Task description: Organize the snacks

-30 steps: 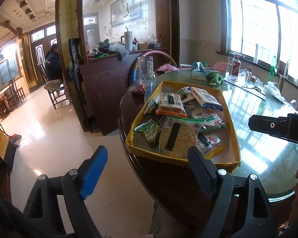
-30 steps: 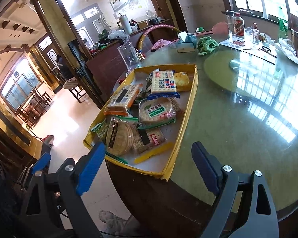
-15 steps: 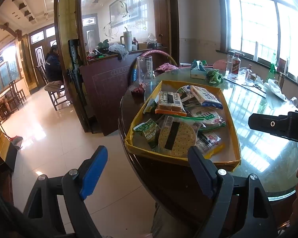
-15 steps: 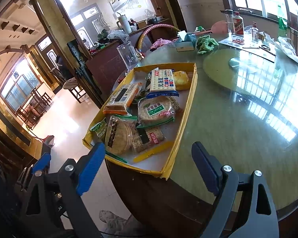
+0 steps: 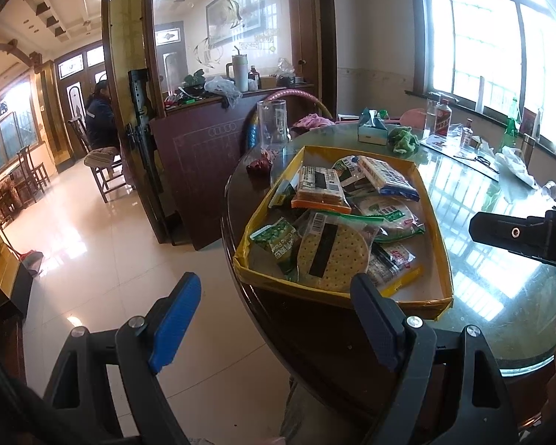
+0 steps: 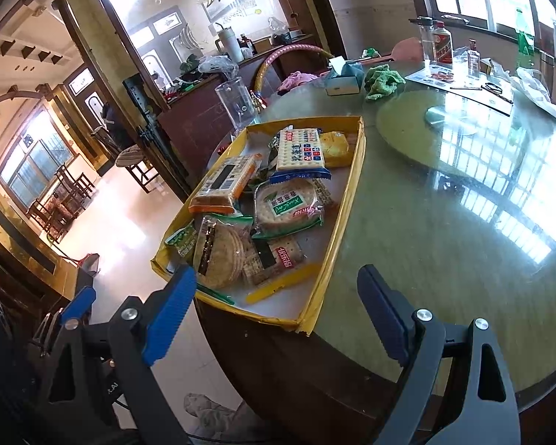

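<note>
While both grippers hang short of the table edge, each has its jaws spread wide and holds nothing. The left gripper (image 5: 278, 319) is over the floor, with the tray (image 5: 337, 296) at about one o'clock from it, just past its right finger. The right gripper (image 6: 278, 311) is at the table's rim, the tray's near corner showing between its fingers, up toward eleven o'clock.

The tray is a shallow yellow box on the glass table (image 6: 444, 222), close to the edge. Its long axis runs away from the person, from near left to far right. Snack packets lie jumbled inside. Nearest is a round cracker pack (image 6: 218, 252), with a small green packet (image 6: 181, 239) at nine o'clock from it. A second round pack with a green label (image 6: 287, 205) lies just beyond. At the far end are an orange-edged bar (image 6: 226, 181) and a blue-trimmed cracker pack (image 6: 300, 152).

Judging by the views, the right gripper is nearer the packets; a short reach forward and down should meet the round cracker pack first.
</note>
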Demonstrator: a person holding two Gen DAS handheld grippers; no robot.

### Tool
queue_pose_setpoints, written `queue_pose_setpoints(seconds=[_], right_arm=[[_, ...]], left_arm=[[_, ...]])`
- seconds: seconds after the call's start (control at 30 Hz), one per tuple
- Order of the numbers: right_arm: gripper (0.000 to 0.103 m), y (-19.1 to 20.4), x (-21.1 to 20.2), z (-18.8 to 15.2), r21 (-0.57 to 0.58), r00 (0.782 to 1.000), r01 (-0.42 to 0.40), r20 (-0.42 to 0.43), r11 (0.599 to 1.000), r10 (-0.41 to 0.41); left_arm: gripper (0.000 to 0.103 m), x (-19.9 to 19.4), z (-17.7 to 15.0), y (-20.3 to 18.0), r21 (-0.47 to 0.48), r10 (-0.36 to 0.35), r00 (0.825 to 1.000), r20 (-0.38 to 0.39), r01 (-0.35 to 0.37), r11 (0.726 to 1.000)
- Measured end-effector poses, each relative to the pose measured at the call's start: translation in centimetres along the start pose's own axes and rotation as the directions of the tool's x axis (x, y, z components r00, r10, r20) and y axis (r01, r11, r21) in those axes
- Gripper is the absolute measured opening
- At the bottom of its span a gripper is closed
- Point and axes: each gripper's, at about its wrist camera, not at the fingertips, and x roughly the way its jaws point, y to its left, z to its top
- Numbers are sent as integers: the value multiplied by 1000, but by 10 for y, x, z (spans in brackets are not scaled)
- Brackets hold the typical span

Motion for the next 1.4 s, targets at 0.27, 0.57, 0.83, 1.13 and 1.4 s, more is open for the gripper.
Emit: queue_pose_setpoints(seconds=[0.27, 0.57, 0.83, 1.13, 1.4], right_arm=[[89, 0, -1, 1, 0, 1000, 4, 8, 1000, -4], [89, 0, 0, 0, 3, 1000, 6, 6, 1000, -6], [89, -1, -1, 0, 3, 1000, 5, 5, 1000, -5], [89, -4, -3, -1, 8, 1000, 2, 3, 1000, -2], [89, -2, 3, -1, -12, 1000, 0, 3, 1000, 0]], left_arm=[[83, 0, 0, -1, 5, 3, 1000, 3, -3, 1000], [83, 1, -1, -1, 10, 11, 1000, -2, -11, 1000], [83, 3, -2, -3, 11, 10, 1000, -6, -10, 1000], [83, 4, -3, -4, 19, 17, 1000, -11, -17, 1000], [83, 17, -2, -2, 19, 20, 1000, -13, -20, 1000]])
